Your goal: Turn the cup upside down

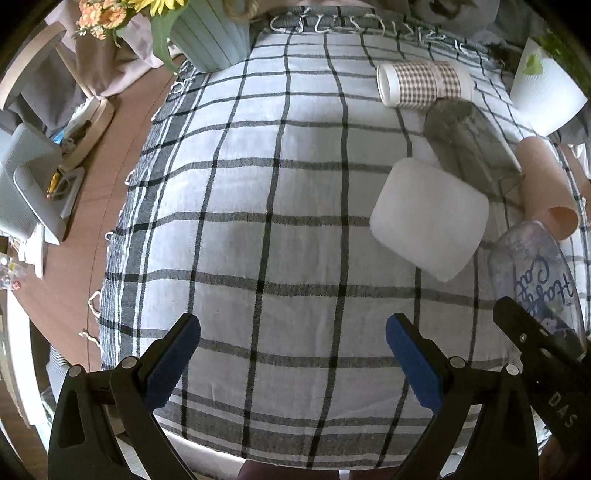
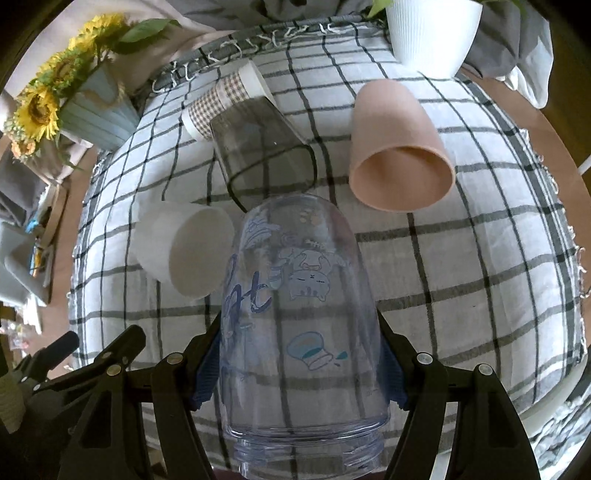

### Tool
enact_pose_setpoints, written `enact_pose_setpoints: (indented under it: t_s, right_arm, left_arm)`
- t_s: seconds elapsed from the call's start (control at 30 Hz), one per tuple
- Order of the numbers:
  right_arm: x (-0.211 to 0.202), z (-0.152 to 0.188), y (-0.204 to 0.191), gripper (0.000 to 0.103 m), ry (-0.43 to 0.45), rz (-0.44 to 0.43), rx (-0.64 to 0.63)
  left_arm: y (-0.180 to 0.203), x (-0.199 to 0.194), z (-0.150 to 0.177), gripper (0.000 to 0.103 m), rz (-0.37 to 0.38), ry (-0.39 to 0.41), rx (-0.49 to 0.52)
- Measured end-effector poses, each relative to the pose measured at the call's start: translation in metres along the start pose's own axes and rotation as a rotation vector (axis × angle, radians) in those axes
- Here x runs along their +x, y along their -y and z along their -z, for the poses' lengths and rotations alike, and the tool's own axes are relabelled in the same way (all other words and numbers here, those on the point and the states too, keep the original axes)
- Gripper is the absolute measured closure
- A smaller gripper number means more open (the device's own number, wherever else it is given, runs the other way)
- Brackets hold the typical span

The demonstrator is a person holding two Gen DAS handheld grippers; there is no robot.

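Observation:
My right gripper is shut on a clear plastic cup with blue cat drawings. The cup's rounded base points away from me and its threaded mouth is toward the camera. The same cup shows at the right edge of the left wrist view, with the right gripper's black arm below it. My left gripper is open and empty over the checked cloth.
Several cups lie on their sides: a white cup, a pink cup, a smoky clear cup and a gingham paper cup. A white pot stands at the back right and a sunflower vase at the back left.

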State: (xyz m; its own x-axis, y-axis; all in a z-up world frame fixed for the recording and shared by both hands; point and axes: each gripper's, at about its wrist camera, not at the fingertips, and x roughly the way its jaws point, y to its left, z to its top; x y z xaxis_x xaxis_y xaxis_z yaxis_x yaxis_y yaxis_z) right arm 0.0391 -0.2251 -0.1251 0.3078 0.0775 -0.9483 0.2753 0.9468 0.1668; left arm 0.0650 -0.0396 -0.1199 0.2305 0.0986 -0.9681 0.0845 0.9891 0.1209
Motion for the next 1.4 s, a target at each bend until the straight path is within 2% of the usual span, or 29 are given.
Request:
enact_pose_setpoints:
  t_s: [0.27, 0.73, 0.87, 1.03, 1.2, 1.4]
  right_arm:
    - [0.009, 0.007, -0.001, 0.032, -0.011, 0.022, -0.010]
    - [0.020, 0.020, -0.005, 0.031, -0.121, -0.005, -0.009]
    - [0.015, 0.020, -0.003, 0.021, -0.116, -0.022, 0.010]
    - [-0.006, 0.020, -0.001, 0.021, -0.095, -0.047, 0.035]
    - [-0.044, 0.024, 0.014, 0.020, -0.023, -0.065, 0.073]
    - [-0.074, 0.026, 0.047, 0.020, 0.046, -0.037, 0.173]
  left_arm:
    - [0.001, 0.007, 0.003, 0.001, -0.004, -0.019, 0.014]
    - [-0.010, 0.016, 0.005, 0.001, -0.011, -0.045, -0.006]
    - [-0.016, 0.014, 0.003, 0.001, -0.013, -0.038, -0.022]
    - [-0.019, -0.002, 0.005, 0.001, -0.001, -0.011, -0.030]
    - [-0.006, -0.024, 0.008, 0.001, 0.082, -0.003, -0.005]
    - [0.029, -0.045, 0.010, 0.001, 0.182, 0.007, 0.062]
